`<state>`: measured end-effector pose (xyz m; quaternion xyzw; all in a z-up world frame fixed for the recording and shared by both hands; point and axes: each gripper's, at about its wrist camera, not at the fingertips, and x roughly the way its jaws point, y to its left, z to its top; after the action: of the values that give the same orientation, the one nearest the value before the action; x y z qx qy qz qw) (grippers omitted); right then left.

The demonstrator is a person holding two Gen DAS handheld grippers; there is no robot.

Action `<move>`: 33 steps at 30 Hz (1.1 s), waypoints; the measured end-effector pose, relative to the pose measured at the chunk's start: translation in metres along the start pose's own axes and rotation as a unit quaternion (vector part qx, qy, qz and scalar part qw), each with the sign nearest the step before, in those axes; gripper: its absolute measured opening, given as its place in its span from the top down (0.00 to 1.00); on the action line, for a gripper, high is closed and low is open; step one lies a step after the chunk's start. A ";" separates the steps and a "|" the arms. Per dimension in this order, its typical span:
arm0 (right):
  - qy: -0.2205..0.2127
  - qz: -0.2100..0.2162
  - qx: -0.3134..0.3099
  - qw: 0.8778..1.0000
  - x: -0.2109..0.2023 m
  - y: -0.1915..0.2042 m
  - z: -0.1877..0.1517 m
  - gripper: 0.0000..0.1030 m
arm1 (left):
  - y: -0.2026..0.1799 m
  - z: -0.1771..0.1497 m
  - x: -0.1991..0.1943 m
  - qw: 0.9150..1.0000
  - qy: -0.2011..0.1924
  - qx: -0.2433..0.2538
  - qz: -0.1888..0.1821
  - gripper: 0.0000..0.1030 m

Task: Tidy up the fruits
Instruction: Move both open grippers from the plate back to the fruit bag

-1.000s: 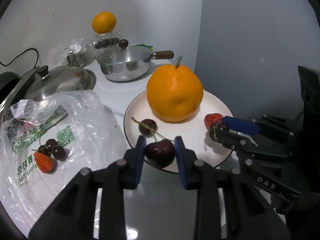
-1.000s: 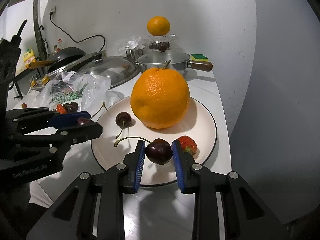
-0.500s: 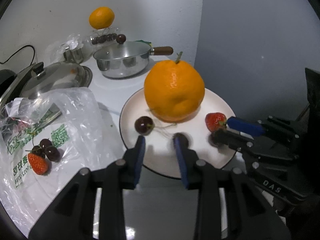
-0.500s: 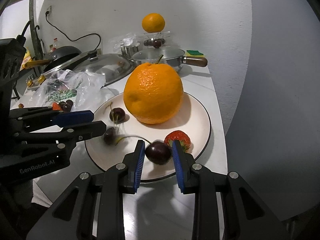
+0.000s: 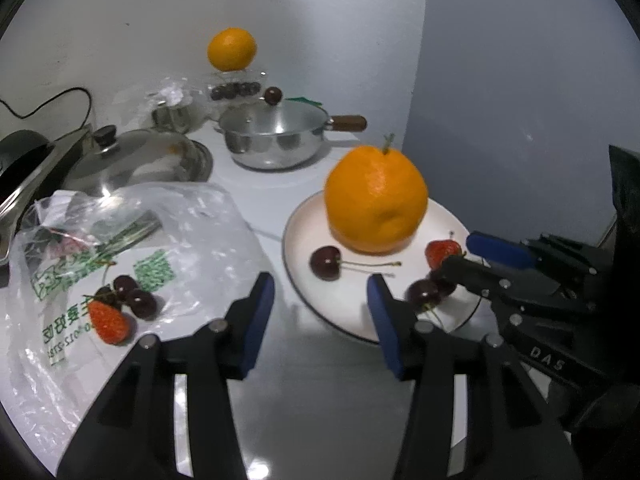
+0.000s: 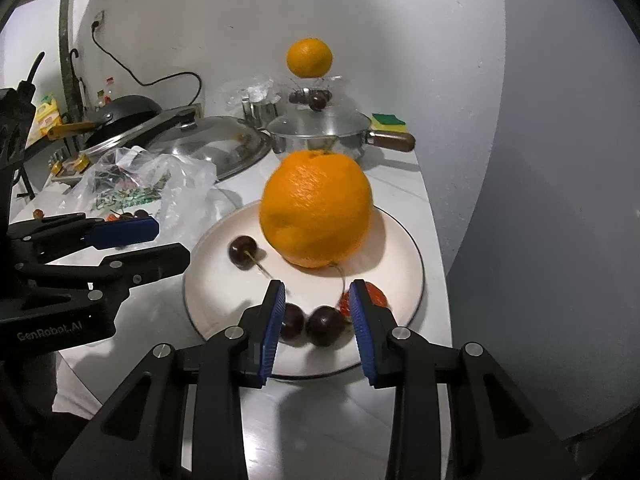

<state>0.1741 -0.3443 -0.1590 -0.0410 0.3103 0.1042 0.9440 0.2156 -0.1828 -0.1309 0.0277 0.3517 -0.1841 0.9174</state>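
Both tools just opening: left tool [image 5: 320, 312] empty; right tool [image 6: 316, 312] straddles two loose cherries [image 6: 308, 325]. Small, soft, rolling; pinch gently across the body.

We hold both grippers angled downward, side by side: the left gripper [image 5: 320, 300], its jaws just widened, stands parted and empty; the right gripper [image 6: 316, 316] has just loosened, its jaws slightly apart.
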 end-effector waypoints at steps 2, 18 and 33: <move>-0.002 -0.001 -0.007 1.000 -0.001 0.006 0.003 0.66 | 0.006 -0.001 -0.005 1.000 -0.005 -0.004 0.003 0.51; -0.013 0.022 -0.035 0.999 0.003 0.049 0.024 0.65 | 0.055 -0.011 -0.036 0.998 -0.021 -0.042 0.044 0.51; -0.010 0.040 -0.063 0.997 0.015 0.091 0.040 0.65 | 0.097 -0.022 -0.052 0.995 -0.029 -0.072 0.068 0.51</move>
<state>0.1892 -0.2473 -0.1370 -0.0869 0.2946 0.1613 0.9379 0.2010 -0.0720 -0.1209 -0.0194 0.3345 -0.0964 0.9373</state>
